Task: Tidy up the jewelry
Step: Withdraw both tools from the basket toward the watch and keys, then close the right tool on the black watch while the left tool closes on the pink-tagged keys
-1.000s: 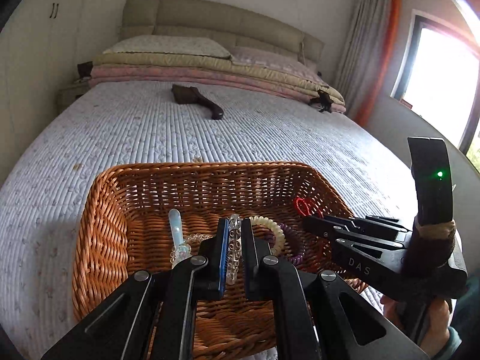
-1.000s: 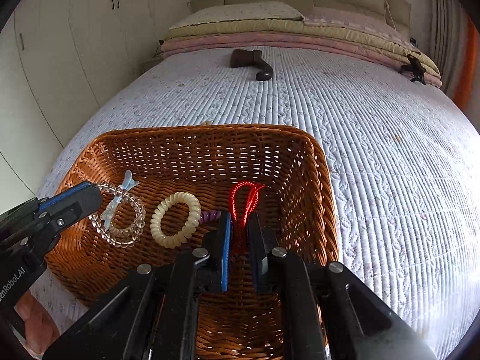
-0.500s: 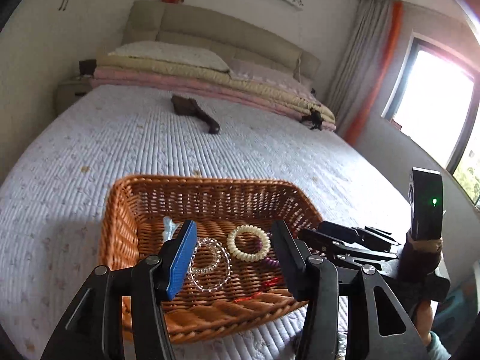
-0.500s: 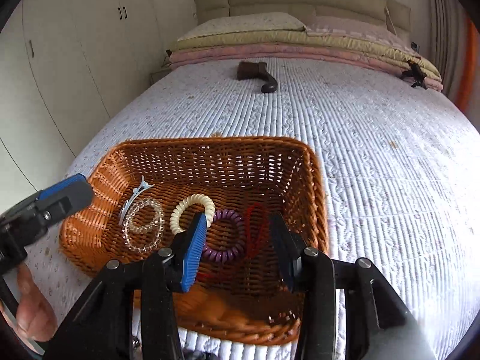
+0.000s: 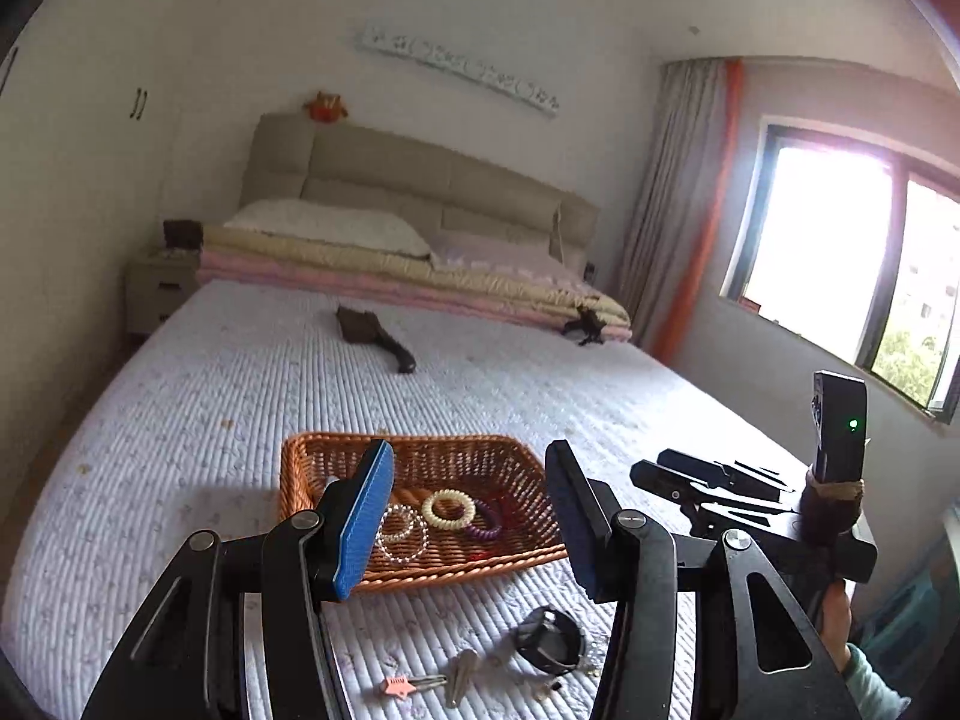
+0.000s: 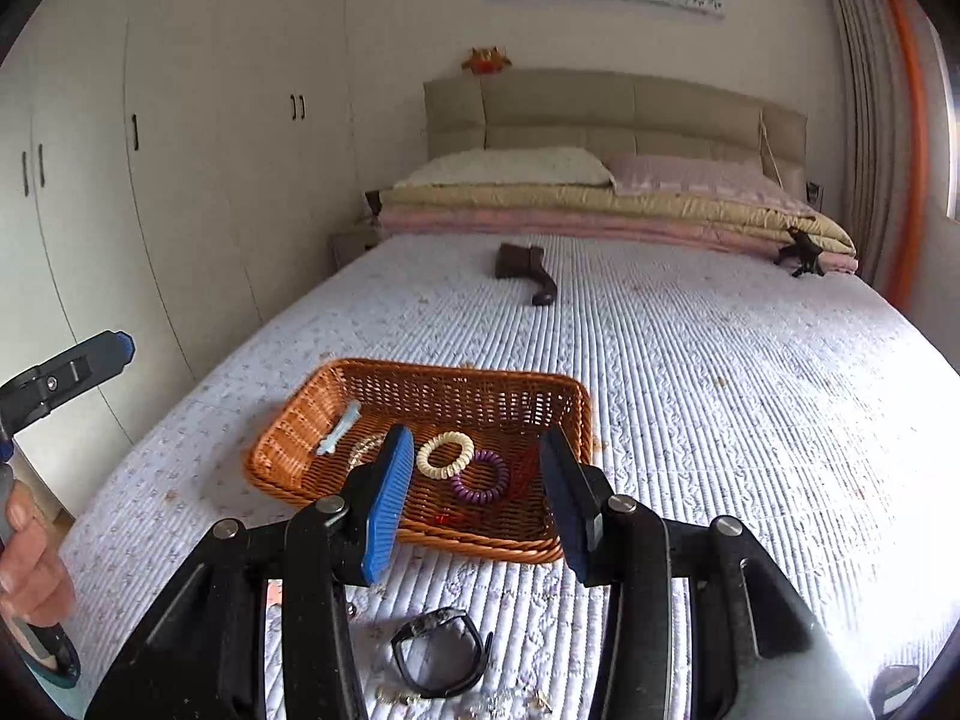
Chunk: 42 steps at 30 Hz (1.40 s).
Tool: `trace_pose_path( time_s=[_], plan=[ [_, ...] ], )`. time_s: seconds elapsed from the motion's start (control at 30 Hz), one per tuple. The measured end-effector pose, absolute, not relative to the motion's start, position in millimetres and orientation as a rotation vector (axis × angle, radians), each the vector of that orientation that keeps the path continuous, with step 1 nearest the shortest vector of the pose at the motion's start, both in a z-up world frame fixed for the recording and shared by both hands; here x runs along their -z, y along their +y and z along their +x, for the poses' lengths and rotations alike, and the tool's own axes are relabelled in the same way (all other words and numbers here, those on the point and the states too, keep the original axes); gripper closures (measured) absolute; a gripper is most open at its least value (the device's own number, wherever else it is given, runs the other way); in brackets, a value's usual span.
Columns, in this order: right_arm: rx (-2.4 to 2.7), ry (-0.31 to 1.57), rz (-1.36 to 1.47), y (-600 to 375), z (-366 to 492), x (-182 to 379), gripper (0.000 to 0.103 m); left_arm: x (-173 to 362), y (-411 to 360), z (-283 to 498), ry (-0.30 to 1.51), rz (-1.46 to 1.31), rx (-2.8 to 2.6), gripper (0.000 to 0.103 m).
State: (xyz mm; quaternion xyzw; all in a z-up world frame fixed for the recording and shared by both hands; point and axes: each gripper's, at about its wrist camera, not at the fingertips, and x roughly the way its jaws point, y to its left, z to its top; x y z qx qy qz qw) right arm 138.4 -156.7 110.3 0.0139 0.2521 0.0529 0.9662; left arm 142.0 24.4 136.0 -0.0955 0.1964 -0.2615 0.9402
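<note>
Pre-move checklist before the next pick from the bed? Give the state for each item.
1. Left gripper open and holding nothing: ok.
2. Right gripper open and holding nothing: ok.
3. Basket sits flat on the bed, with the cream hair tie, purple hair tie, bead bracelet, red cord and pale blue clip inside: ok.
4. Items left outside the basket, near the bed's front edge: black watch, pink star clip, plain hair clip. Sorting done: not ok.
5. Small pieces beside the watch are identifiable: cannot tell.
6. Grippers apart from each other: ok.
</note>
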Motion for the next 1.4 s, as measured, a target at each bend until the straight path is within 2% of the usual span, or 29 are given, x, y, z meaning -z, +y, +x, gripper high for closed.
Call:
trace_pose_path(
  time_s=[0.2,0.53,1.07,1.4],
  plan=[
    [-0.107,0.465,-0.004,-158.6,88.0,-121.9,0.056,-148.6,37.4,93.5,0.335,-0.181,0.532,0.049],
    [-0.095,0.551,0.045,-163.4,53.7,-75.5,0.056,-111.3,51.8,47.0,0.382,-0.171,0.498,0.049],
    [-0.084,0.662,0.113,-169.7,68.6,-24.4,0.056,-25.9,60.9,52.4,0.576,-0.199,0.453,0.049],
    [-0.095,0.691,0.108,-139.3,86.5,-8.3,0.056,4.8,55.3,86.1,0.671,-0.232,0.448,0.05]
  ],
)
